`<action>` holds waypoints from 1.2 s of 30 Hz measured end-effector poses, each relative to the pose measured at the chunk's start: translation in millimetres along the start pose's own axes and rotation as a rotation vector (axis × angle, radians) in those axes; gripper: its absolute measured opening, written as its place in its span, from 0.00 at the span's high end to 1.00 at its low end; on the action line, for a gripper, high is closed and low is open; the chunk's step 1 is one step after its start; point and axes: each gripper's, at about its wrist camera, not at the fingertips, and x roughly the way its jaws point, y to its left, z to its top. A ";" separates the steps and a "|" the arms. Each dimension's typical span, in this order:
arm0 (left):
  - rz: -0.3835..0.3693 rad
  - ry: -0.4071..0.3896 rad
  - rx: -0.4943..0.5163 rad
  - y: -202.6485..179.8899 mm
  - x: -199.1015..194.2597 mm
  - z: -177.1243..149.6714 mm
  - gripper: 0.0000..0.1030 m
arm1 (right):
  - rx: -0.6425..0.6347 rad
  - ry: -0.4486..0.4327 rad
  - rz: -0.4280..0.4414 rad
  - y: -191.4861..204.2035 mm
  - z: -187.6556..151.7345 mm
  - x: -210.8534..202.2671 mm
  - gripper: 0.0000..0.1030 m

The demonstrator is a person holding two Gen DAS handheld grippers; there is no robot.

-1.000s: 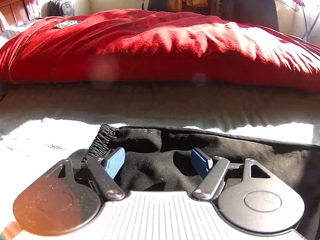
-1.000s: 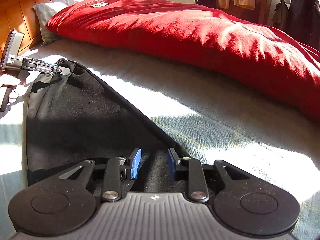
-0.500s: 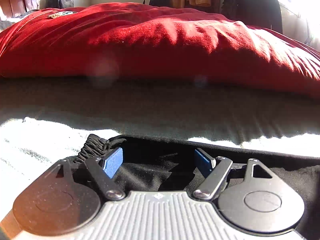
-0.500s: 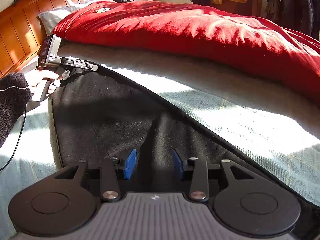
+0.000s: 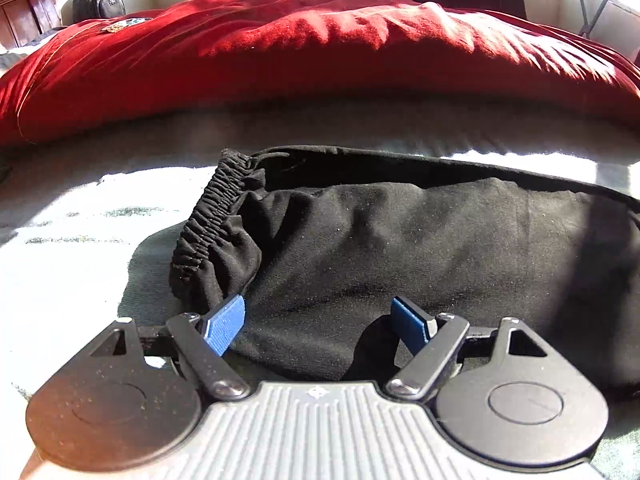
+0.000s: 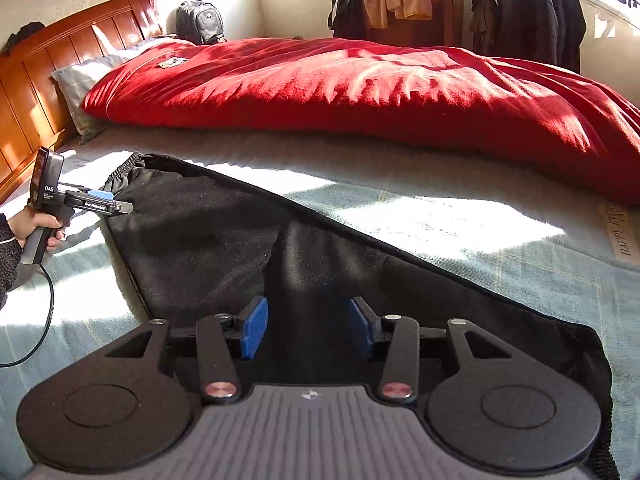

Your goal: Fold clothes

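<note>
**A:** Black fabric, where is it?

**B:** Black trousers (image 6: 224, 248) lie flat on the pale blue-grey bedsheet (image 6: 500, 240), on the near side of the red duvet (image 6: 360, 92), well apart from it. Gathered elastic waistband (image 5: 212, 224) at the far-left end, near the wooden headboard (image 6: 36, 92).

**A:** Left tongs?

**B:** My left gripper (image 5: 318, 326) is spread wide, blue pads (image 5: 224, 324) clamping nothing. Cloth lies between and under the fingers, just short of the waistband. In the right wrist view the same gripper (image 6: 116, 206) sits level at the waistband corner, my left hand (image 6: 38, 224) on the handle, cable trailing down.

**A:** Right tongs?

**B:** My right gripper (image 6: 306, 328) is also parted wide and empty. It is over the opposite end of the trousers, far from the waistband; whether the pads touch the fabric, can't tell.

**A:** Anything else relative to the duvet?

**B:** Backpack (image 6: 200, 20) behind it by the wall, dark jackets (image 6: 532, 12) hanging beyond its right end, grey pillow (image 6: 80, 84) at its headboard end.
</note>
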 end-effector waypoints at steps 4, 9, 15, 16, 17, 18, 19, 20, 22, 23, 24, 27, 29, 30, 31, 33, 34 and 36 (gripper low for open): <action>-0.093 -0.054 0.085 -35.0 -31.9 -0.2 0.23 | 0.037 -0.032 -0.049 4.1 -15.9 -35.4 0.47; -0.221 -0.090 0.261 -108.4 -44.5 -12.6 0.21 | 0.105 -0.059 -0.090 12.9 -48.0 -75.6 0.45; -0.182 0.029 0.222 -122.1 -24.2 -35.1 0.19 | 0.169 -0.094 -0.199 22.4 -95.9 -139.7 0.36; -0.179 0.041 0.186 -117.7 -27.9 -36.0 0.19 | 0.177 -0.099 -0.227 23.3 -104.9 -151.8 0.32; -0.158 0.031 0.185 -117.8 -37.5 -37.7 0.20 | 0.193 -0.103 -0.248 21.4 -113.6 -160.1 0.31; -0.137 0.021 0.186 -118.1 -47.2 -39.5 0.20 | 0.209 -0.107 -0.268 19.3 -122.2 -168.1 0.29; -0.145 0.011 0.198 -120.7 -58.8 -42.0 0.20 | 0.225 -0.111 -0.288 17.1 -130.8 -176.1 0.28; -0.153 0.001 0.211 -123.3 -70.4 -44.6 0.20 | 0.259 -0.111 -0.309 10.9 -141.8 -182.7 0.28; -0.196 -0.012 0.211 -130.8 -92.8 -51.2 0.20 | 0.307 -0.115 -0.334 0.7 -156.2 -188.4 0.28; -0.216 -0.014 0.211 -135.3 -103.5 -55.4 0.19 | 0.321 -0.119 -0.334 -4.2 -162.3 -190.1 0.28; -0.234 -0.019 0.207 -141.4 -112.8 -59.9 0.19 | 0.333 -0.125 -0.328 -9.7 -166.8 -191.2 0.28; -0.280 -0.033 0.188 -160.2 -138.6 -74.8 0.19 | 0.328 -0.132 -0.299 -28.7 -169.5 -189.9 0.28; -0.288 -0.042 0.170 -174.9 -153.5 -86.0 0.19 | 0.296 -0.129 -0.293 -44.5 -165.0 -186.4 0.28; -0.284 -0.047 0.164 -182.2 -160.2 -91.0 0.19 | 0.280 -0.127 -0.295 -54.2 -161.6 -184.5 0.28; -0.280 -0.051 0.158 -189.5 -167.0 -96.0 0.19 | 0.269 -0.132 -0.296 -70.3 -156.0 -181.5 0.28; -0.266 -0.062 0.143 -202.3 -179.6 -103.7 0.19 | 0.247 -0.141 -0.297 -103.6 -144.2 -175.3 0.28; -0.256 -0.067 0.134 -207.7 -185.4 -106.3 0.19 | 0.237 -0.146 -0.298 -120.2 -138.4 -172.2 0.28; -0.236 -0.078 0.116 -218.5 -196.9 -111.6 0.19 | 0.239 -0.145 -0.295 -155.4 -126.1 -162.3 0.29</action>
